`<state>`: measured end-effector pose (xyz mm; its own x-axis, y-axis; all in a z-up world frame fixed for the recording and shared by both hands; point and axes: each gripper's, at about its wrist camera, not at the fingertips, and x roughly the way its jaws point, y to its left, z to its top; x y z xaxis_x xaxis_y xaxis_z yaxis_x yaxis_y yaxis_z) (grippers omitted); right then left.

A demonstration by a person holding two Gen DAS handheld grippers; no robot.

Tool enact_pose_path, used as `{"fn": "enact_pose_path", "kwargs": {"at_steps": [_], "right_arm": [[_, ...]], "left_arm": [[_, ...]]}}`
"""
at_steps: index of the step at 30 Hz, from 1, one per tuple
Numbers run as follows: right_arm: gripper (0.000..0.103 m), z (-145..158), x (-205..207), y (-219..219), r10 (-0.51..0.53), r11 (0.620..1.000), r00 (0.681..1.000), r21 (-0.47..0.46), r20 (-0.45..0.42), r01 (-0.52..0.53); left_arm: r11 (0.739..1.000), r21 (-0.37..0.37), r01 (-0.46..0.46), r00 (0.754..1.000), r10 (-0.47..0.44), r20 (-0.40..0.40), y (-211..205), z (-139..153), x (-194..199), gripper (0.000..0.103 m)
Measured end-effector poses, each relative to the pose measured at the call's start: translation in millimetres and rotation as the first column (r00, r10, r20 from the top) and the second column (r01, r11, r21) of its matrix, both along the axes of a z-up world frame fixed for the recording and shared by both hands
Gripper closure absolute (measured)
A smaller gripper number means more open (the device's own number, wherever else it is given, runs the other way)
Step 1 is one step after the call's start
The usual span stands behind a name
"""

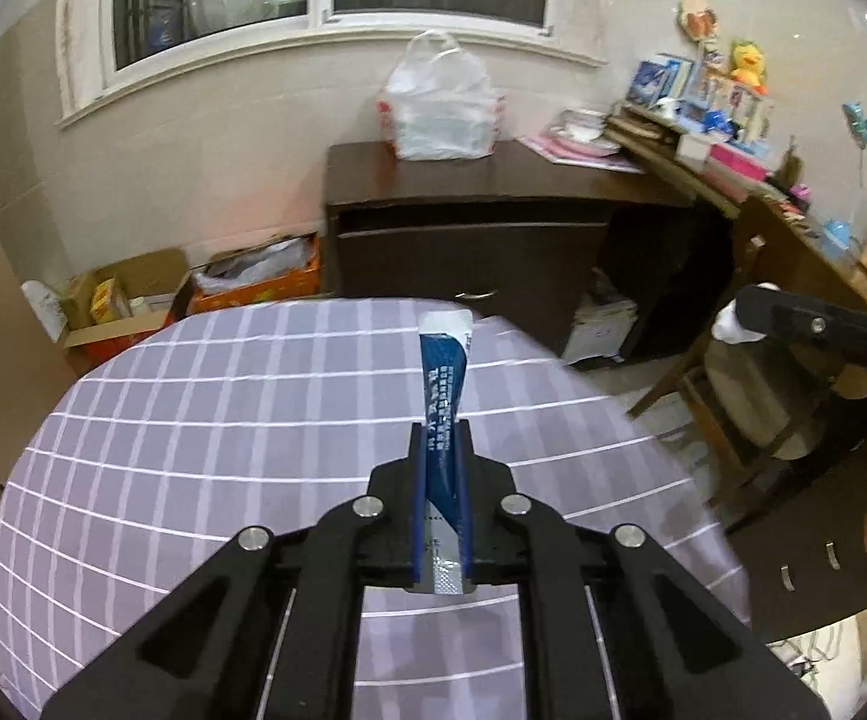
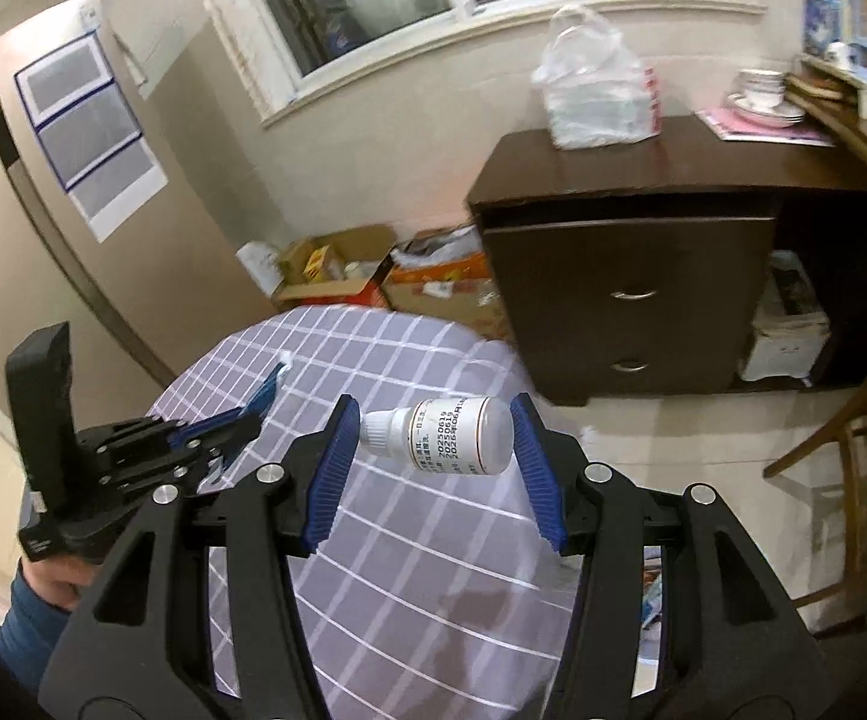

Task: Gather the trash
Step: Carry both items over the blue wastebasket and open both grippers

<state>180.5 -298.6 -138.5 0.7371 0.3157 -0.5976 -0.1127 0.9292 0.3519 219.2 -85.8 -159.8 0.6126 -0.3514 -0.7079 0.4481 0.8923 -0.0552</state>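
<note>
My left gripper (image 1: 440, 429) is shut on a long blue and white sachet (image 1: 444, 378), which sticks out forward above the round table with the purple checked cloth (image 1: 193, 420). In the right wrist view the left gripper (image 2: 250, 414) shows at the left, with the sachet (image 2: 268, 387) in it. My right gripper (image 2: 436, 426) is shut on a small white bottle (image 2: 451, 435) lying sideways between the blue pads, cap to the left, held above the table's cloth (image 2: 421, 570). In the left wrist view the right gripper (image 1: 739, 318) shows at the right edge with the white bottle (image 1: 733, 324).
A dark wooden cabinet (image 1: 469, 240) stands behind the table with a white plastic bag (image 1: 439, 102) on top. Cardboard boxes (image 1: 133, 300) with clutter sit on the floor at the back left. A wooden chair (image 1: 751, 420) stands right of the table. A cluttered shelf (image 1: 733, 120) is at the far right.
</note>
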Motion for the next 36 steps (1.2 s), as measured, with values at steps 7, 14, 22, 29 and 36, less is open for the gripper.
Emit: {"fn": "enact_pose_path", "kwargs": {"at_steps": [7,14,22,29,36], "right_arm": [[0.052,12,-35,-67,-0.136,0.991,0.99,0.006,0.03,0.136],[0.052,-3,-63,-126,-0.262,0.965,0.965,0.028,0.0,0.262],[0.052,-37,-72,-164,-0.335,0.939,0.939,0.051,-0.074,0.339],[0.051,-61,-74,-187,-0.366,0.924,0.923,0.068,-0.123,0.376],[0.051,-89,-72,-205,-0.386,0.908,0.905,0.099,-0.182,0.407]], "left_arm": [[0.998,-0.04,0.056,0.998,-0.056,-0.002,-50,13,-24,0.095],[0.989,-0.063,0.136,0.99,-0.138,-0.022,-105,12,-44,0.095],[0.974,-0.036,0.223,0.971,-0.226,-0.081,-167,-12,-58,0.095],[0.967,-0.021,0.256,0.956,-0.256,-0.146,-202,-32,-54,0.095],[0.959,0.012,0.283,0.934,-0.273,-0.232,-238,-62,-46,0.094]]}}
